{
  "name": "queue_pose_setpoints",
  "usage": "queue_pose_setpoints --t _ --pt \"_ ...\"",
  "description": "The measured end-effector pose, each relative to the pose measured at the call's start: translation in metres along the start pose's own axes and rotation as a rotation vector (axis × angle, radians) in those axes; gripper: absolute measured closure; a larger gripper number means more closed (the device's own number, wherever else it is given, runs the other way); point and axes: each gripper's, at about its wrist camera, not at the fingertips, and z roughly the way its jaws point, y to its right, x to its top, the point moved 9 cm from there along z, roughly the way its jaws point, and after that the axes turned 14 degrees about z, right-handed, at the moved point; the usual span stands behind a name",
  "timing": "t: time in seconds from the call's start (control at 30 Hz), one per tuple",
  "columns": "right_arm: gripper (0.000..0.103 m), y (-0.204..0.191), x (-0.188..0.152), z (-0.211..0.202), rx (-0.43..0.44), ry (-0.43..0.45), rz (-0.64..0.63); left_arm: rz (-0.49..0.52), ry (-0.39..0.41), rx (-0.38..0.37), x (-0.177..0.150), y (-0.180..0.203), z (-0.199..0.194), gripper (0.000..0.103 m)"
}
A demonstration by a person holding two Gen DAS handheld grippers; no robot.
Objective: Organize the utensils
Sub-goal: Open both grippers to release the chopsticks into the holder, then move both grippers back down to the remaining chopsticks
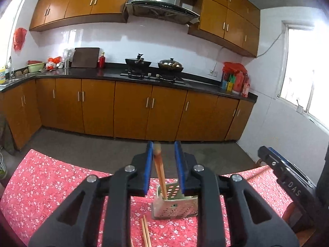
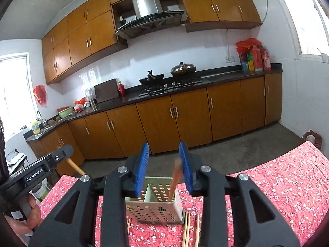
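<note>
1. Chopstick (image 1: 160, 173) seen from the left wrist camera: a reddish-brown stick stands tilted in the left compartment of a perforated metal utensil holder (image 1: 174, 210), its lower end down inside and its top risen between the blue pads. The left hand-held gripper (image 1: 163, 150) has its jaws parted. The stick lies close against the left pad, with a clear gap to the right pad, so it looks released or barely touched; actual contact cannot be told.

2. Same view, pose: the left hand-held gripper hangs above and just behind the holder, pointing forward and slightly downward over the bench (image 1: 51, 181), which wears a red floral cloth. Two more chopsticks (image 1: 145, 233) lie flat on the cloth just in front of the holder. The right hand-held gripper's body shows at the right edge.

3. Same view, judgement: the step appears to be dropping a stick into the holder. To finish well, lift straight up so the pads clear the tip without tipping it out.

4. Right wrist camera: the right hand-held gripper (image 2: 164, 154) is open and holds nothing. The holder (image 2: 156, 203) sits directly below and ahead, its divider visible. The standing chopstick (image 2: 174, 183), blurred, occupies the right compartment from this side, near the right pad.

5. Same view: loose chopsticks (image 2: 187, 228) lie on the cloth beside the holder's right corner, another to its left. A hand (image 2: 22, 218) grips the left device's handle at the left edge. These sticks seem the natural next pick.
</note>
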Motion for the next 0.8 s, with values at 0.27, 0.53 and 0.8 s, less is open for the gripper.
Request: queue_pose_setpoints --t 0.27,0.53,0.8 --pt "0.07 -0.002 0.021 -0.043 0.006 0.079 0.007 -0.045 0.047 0.021 0.009 -0.018 -0.038 0.075" --pt "0.07 0.06 -0.021 -0.068 -0.138 -0.002 0.021 -0.047 -0.008 0.071 -0.03 -0.039 -0.078 0.07" --pt "0.078 0.127 -0.159 -0.032 -0.246 -0.367 0.046 -0.077 -0.262 0.099 -0.146 -0.06 -0.062 0.07"
